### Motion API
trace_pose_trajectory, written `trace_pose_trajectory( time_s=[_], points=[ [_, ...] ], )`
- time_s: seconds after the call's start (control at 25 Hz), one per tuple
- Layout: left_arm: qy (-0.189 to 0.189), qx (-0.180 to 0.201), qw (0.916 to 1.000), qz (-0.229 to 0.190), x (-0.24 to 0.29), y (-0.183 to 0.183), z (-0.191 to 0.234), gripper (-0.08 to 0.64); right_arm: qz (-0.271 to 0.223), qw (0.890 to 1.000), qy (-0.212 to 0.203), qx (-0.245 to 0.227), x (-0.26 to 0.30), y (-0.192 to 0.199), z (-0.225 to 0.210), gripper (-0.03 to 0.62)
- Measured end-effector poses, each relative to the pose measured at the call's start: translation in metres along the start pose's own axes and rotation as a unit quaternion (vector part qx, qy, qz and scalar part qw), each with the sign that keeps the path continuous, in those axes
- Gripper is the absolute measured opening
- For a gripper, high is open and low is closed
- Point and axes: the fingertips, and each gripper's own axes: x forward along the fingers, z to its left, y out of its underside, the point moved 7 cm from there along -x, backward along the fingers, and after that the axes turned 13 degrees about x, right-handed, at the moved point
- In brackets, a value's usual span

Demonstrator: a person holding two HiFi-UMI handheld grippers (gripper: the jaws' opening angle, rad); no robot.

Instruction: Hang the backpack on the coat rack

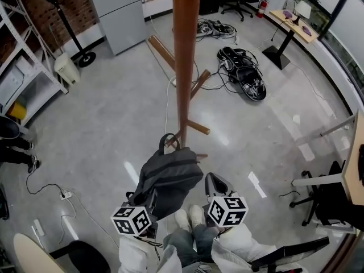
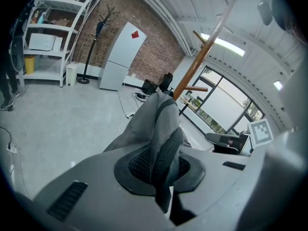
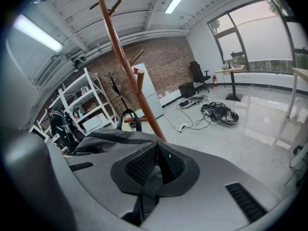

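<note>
From the head view, the backpack (image 1: 169, 178) hangs low above the floor (image 1: 114, 112), just before the foot of the coat rack (image 1: 184, 67). It is carried between the left gripper (image 1: 149, 202) and the right gripper (image 1: 211, 182). Its long axis runs away from the person toward the pole, and its top handle (image 1: 169, 143) points at the rack's lower braces, close beside them. The floor is bare to the left of the rack. White shelving (image 1: 25, 61) bounds the far left, a tangle of cables (image 1: 242, 73) lies beyond on the right, and an office chair (image 1: 324, 201) stands near the right edge. In the left gripper view, the left gripper (image 2: 159, 165) has its jaws pressed together on a padded grey fold of the backpack (image 2: 159, 124). The fold rises ahead toward the leaning pole of the coat rack (image 2: 202, 57), with open floor to its left. In the right gripper view, the right gripper (image 3: 156, 167) has its pads closed on a thin dark strip of the backpack (image 3: 110, 141), which lies to the left. The handle loop there stands upright against the coat rack (image 3: 127, 66), with clear floor to the right as far as the cables (image 3: 219, 112).
</note>
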Motion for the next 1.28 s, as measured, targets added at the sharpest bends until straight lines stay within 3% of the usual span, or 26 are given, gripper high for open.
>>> trace_pose_trajectory(
  time_s=[0.36,0.64,1.28],
  points=[
    [0.002,-0.020,0.9998,0.001,0.012,0.006,0.017,0.018,0.002,1.000,0.015,0.010,-0.003,0.006,-0.007,0.014],
    [0.017,-0.005,0.9996,-0.020,0.012,-0.004,0.020,0.018,0.001,1.000,0.026,0.016,-0.001,0.005,-0.013,0.012],
    [0.033,0.005,0.9994,-0.004,0.047,-0.007,0.033,0.018,0.008,1.000,0.025,0.014,0.011,0.004,-0.008,0.012]
  ],
)
